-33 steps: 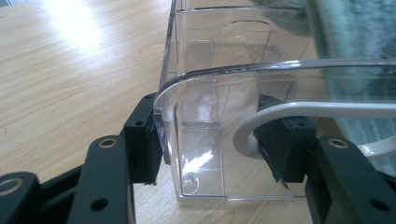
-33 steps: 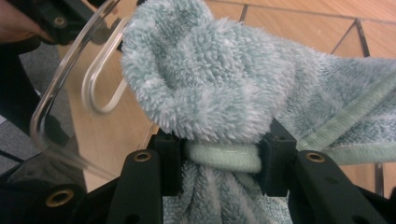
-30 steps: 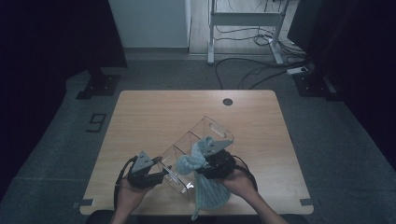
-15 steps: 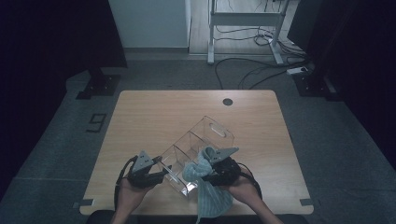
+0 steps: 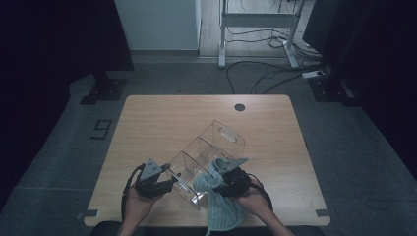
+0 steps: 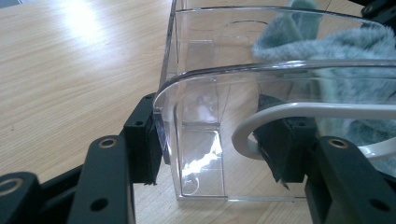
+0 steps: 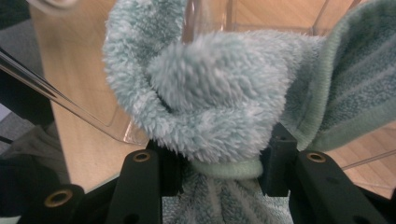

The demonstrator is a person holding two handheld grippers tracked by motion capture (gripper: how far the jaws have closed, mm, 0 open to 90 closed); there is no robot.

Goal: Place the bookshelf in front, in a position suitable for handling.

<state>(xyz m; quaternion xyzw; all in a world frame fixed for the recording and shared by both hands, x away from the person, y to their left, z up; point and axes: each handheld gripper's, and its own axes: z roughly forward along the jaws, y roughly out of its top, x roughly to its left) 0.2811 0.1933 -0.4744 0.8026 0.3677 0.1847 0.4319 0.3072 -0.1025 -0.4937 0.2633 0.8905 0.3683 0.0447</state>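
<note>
The table [image 5: 162, 123] is light wood with rounded corners, and it has a small dark round hole [image 5: 239, 106] near its far edge. It stands on a grey floor [image 5: 373, 162] in a dim room. Past the table's far edge are a white wall panel [image 5: 157, 24], a metal frame [image 5: 255, 29] and loose cables [image 5: 265, 73] on the floor. A black stand [image 5: 105, 86] sits on the floor off the table's far left corner.

On the table, close to its near edge, is a clear plastic box [image 5: 209, 150]. It has 3 compartments inside and a handle slot in its far end wall. It sits at a slant to the table's edges.

The left gripper [image 5: 167, 182] is at the box's near left end. In the left gripper view its 2 jaws stand on either side of the box's end wall, 1 outside and 1 inside. The outside pad touches the wall. A white cable [image 6: 299, 114] curves across the inside jaw.

The right gripper [image 5: 221, 184] is at the box's near right side. Its jaws are closed on a fluffy blue-green towel [image 5: 223, 211]. The towel bunches up in front of the jaws and leans over the box's rim, while the rest hangs down over the table's near edge.
</note>
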